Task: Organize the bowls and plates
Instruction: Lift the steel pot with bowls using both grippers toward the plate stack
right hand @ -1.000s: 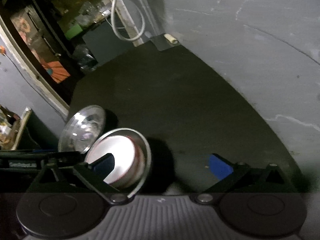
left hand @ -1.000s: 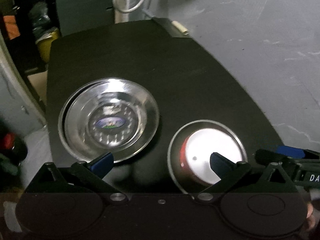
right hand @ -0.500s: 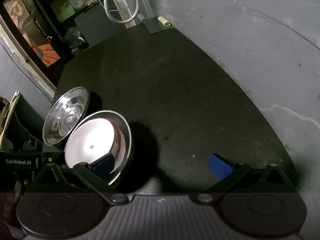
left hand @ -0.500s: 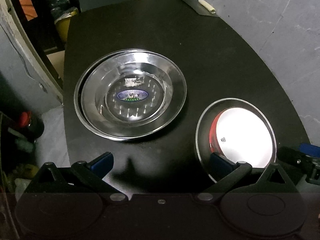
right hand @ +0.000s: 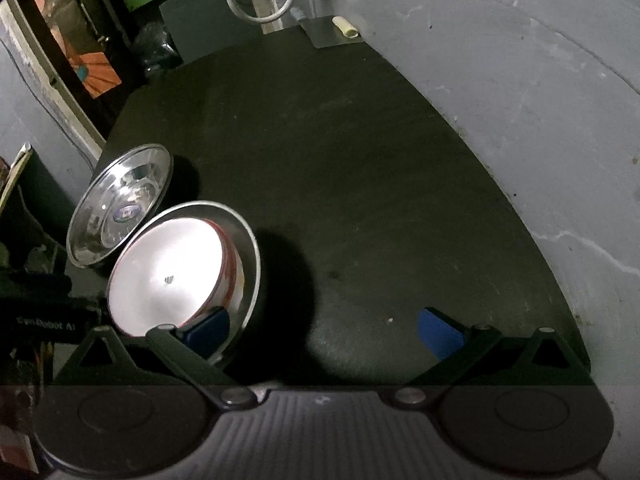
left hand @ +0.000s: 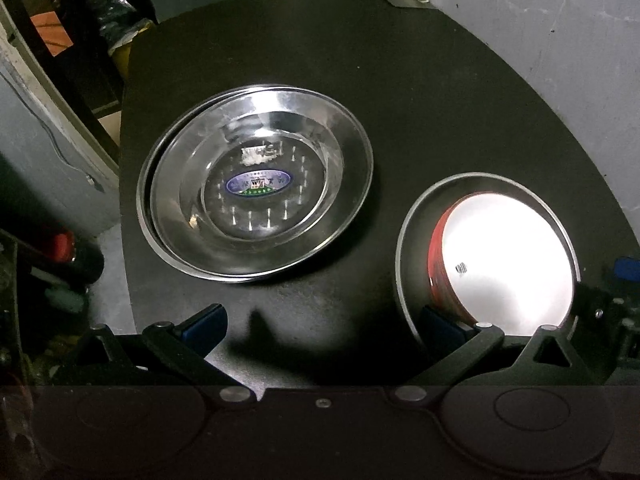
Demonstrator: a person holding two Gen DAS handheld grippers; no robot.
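Two nested steel plates (left hand: 256,184) with an oval sticker lie on the black table (left hand: 420,92); they also show in the right wrist view (right hand: 120,204). To their right a steel bowl (left hand: 408,248) holds an upturned bowl with a red wall and white base (left hand: 504,264); the same pair shows in the right wrist view (right hand: 172,272). My left gripper (left hand: 322,320) is open and empty, above the table's near edge, short of the plates. My right gripper (right hand: 324,328) is open and empty, its left fingertip in front of the steel bowl's rim.
A grey wall (right hand: 520,100) runs along the table's right side. A small cream roll (right hand: 346,26) lies on a metal sheet at the far corner. Clutter and dark shelving (left hand: 80,40) stand past the table's left edge. The table's right half (right hand: 380,180) is bare.
Both grippers have drawn back and risen, so the plates and bowls look farther off and more of the table shows. The dishes have not moved. Both grippers stay open.
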